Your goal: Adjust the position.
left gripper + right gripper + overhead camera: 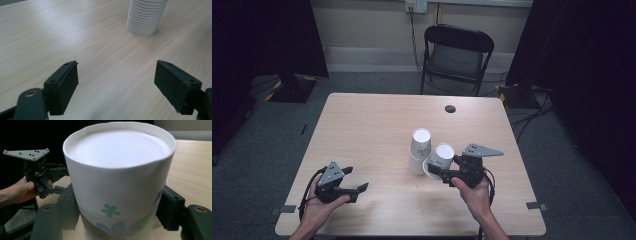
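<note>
Gripping a paper cup (443, 156) by its sides, the right gripper (438, 169) is holding it tilted, bottom up, just right of the stack of paper cups (419, 151) standing near the desk (362, 125) centre. In the right gripper view its jaws are pressing both walls of the flower-printed cup (117, 185). The left gripper (357, 189) is hovering near the front left corner, jaws spread wide with nothing between them. Risks: squeezing too hard is likely crushing the thin wall; a loose grip is letting the cup slip; swinging left is knocking the stack (145, 16) over.
</note>
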### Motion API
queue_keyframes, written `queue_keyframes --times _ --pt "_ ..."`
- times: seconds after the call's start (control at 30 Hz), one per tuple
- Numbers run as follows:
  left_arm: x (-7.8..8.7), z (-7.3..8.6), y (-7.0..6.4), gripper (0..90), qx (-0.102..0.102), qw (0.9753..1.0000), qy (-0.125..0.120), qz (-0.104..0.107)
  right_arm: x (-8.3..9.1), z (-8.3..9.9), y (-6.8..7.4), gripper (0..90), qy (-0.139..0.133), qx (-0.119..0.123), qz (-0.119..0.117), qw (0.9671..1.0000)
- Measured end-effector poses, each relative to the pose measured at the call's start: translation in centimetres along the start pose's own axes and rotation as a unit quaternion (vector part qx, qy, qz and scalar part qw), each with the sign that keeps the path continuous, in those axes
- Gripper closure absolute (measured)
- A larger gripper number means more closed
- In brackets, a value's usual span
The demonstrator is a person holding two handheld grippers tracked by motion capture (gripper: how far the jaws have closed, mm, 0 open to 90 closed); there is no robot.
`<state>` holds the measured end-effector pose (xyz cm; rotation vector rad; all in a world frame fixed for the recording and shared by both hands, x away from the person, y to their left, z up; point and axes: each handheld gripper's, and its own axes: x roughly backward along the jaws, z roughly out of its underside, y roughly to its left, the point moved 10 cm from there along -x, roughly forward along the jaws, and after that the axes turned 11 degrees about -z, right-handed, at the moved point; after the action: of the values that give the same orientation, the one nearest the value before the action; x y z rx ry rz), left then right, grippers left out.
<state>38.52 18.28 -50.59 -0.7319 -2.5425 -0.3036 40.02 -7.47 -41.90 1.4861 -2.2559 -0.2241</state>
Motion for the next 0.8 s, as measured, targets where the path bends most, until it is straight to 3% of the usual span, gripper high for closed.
queue_keyframes --times 0.13,0.3,0.4,0.47,0.73,0.8 --pt "-0.2 -1.5 -1.2 23.3 -0.016 0.9996 -0.019 0.011 -0.5 0.1 0.6 31.9 0.008 -0.01 -0.013 0.9998" --pt "-0.3 -4.1 -3.2 25.9 -0.04 0.9971 -0.059 0.027 -1.3 -0.2 1.3 32.0 0.01 -0.024 -0.03 0.9992" --pt "-0.3 -5.2 -4.2 27.4 -0.042 0.9956 -0.077 0.034 -1.5 -0.5 1.4 32.0 0.004 -0.033 -0.039 0.9987" --pt "-0.5 -5.4 -4.7 29.0 -0.055 0.9959 -0.063 0.036 -1.7 -0.7 1.5 32.0 0.0 -0.039 -0.046 0.9982" --pt "-0.1 -8.2 -6.1 32.4 -0.063 0.9914 -0.108 0.04 -3.7 -1.8 2.8 31.9 -0.002 -0.064 -0.08 0.9948" --pt "0.0 -8.6 -6.1 33.3 -0.065 0.9903 -0.119 0.031 -4.2 -1.7 3.1 31.8 0.001 -0.071 -0.087 0.9937"
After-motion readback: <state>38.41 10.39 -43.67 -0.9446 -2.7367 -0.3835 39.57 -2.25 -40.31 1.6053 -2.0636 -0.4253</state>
